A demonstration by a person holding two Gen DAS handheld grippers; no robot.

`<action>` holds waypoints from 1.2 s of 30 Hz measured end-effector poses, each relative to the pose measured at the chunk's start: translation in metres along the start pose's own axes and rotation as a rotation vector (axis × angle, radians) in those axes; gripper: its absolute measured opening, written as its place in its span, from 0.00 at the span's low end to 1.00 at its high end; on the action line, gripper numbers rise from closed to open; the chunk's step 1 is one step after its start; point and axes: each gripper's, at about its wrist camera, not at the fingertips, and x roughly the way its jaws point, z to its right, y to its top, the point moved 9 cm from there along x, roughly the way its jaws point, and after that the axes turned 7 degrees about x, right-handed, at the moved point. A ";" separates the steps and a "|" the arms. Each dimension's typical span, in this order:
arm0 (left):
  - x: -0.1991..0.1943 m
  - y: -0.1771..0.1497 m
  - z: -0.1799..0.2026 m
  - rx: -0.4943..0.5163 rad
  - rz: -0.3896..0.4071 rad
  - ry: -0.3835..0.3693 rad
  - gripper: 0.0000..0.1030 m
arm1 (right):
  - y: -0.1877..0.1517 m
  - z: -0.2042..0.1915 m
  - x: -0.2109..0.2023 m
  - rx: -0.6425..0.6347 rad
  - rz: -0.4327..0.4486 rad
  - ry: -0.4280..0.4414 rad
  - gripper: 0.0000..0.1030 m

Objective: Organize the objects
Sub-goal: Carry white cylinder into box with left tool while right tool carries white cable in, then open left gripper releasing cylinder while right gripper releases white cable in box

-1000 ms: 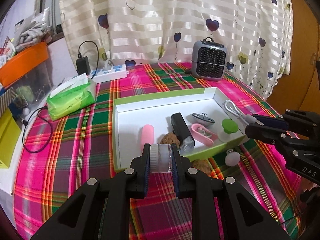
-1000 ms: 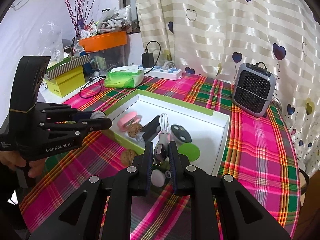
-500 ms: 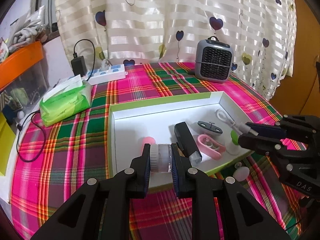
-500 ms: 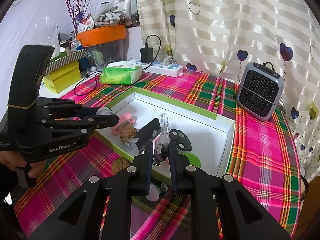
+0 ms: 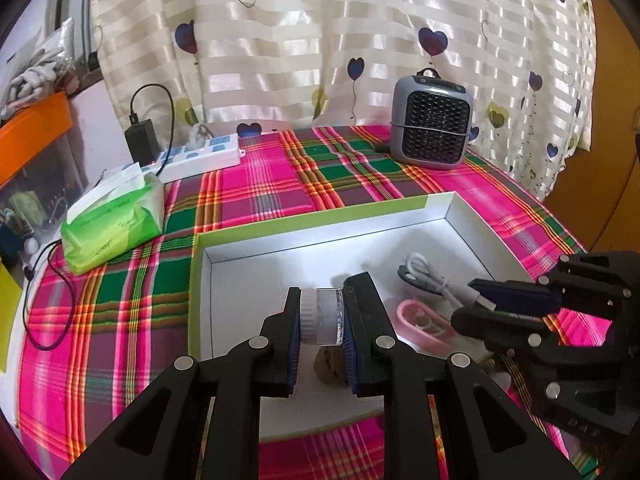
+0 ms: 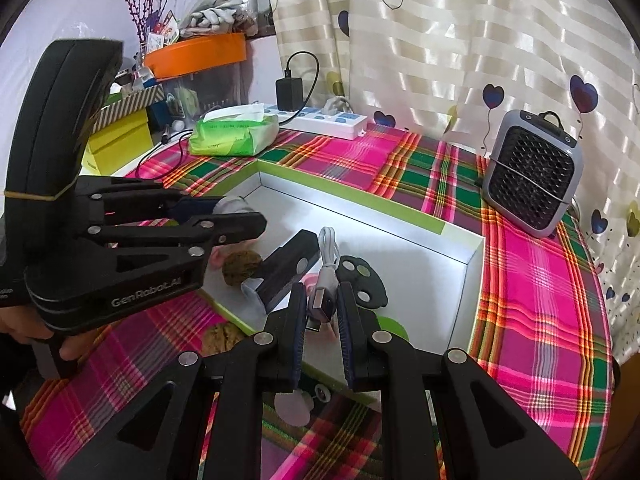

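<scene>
White-lined tray (image 5: 320,240) on the plaid tabletop (image 5: 120,300) lies directly below both tongs. Left tongs (image 5: 322,320) grip one small clear jar (image 5: 323,316), its axis crosswise between the pads. Right tongs (image 6: 322,308) grip one USB plug (image 6: 322,300) of the white cable (image 6: 328,248), which trails forward into the tray. Judged next: release both. Counted: two walnuts (image 6: 241,266), one black case (image 6: 288,270).

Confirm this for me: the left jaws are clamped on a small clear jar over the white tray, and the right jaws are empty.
One part is wrong. The right gripper is not empty: its jaws are shut on the plug of a white cable, as the right wrist view shows. The rest stands: the left gripper is clamped on the small clear jar over the white tray.
</scene>
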 end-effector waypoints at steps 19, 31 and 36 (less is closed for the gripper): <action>0.023 -0.003 0.000 0.005 -0.035 -0.003 0.16 | -0.004 0.003 0.014 -0.007 -0.032 -0.008 0.16; 0.021 -0.003 0.006 0.011 -0.030 -0.030 0.17 | -0.001 0.001 0.007 -0.043 0.011 -0.028 0.21; 0.015 -0.001 0.007 0.011 -0.018 -0.039 0.18 | 0.001 0.001 0.001 -0.041 0.037 -0.036 0.24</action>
